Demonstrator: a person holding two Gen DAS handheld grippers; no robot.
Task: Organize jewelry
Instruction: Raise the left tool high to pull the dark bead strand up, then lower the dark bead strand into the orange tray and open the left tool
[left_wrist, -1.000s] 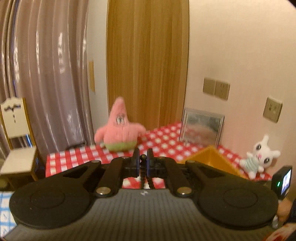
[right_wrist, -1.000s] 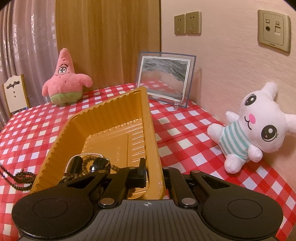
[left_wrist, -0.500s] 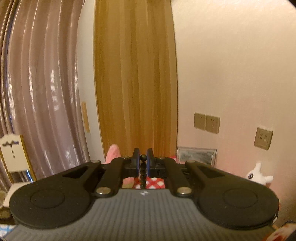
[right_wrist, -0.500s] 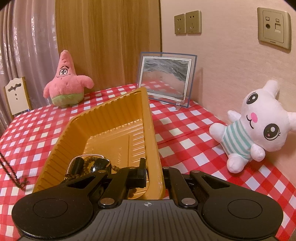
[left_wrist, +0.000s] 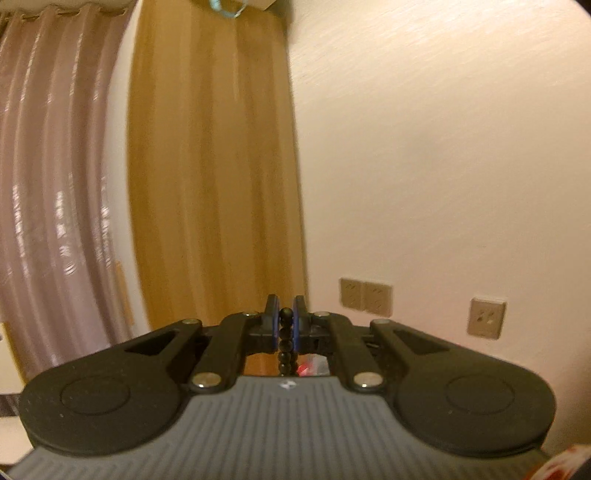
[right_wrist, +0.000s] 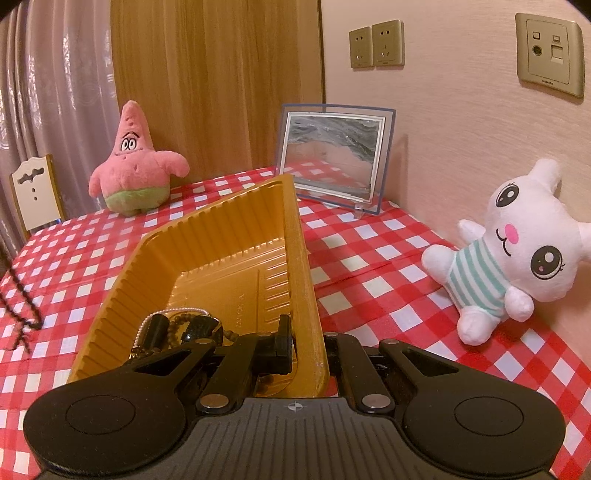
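My left gripper is shut on a string of dark beads and is held high, facing the wall and curtains. The lower end of that bead string hangs at the left edge of the right wrist view, its tassel just above the tablecloth. My right gripper is shut on the near right rim of a yellow plastic tray. In the tray's near corner lie a pearl chain and dark bead jewelry.
A red-and-white checked tablecloth covers the table. A pink starfish plush stands at the back left, a glass picture frame at the back, a white bunny plush at the right against the wall. A white chair stands beyond the table's left edge.
My left gripper has risen and tilted up with the bead string, so the table dropped out of its view. The hanging beads lifted off the cloth. The right gripper stayed on the tray rim.
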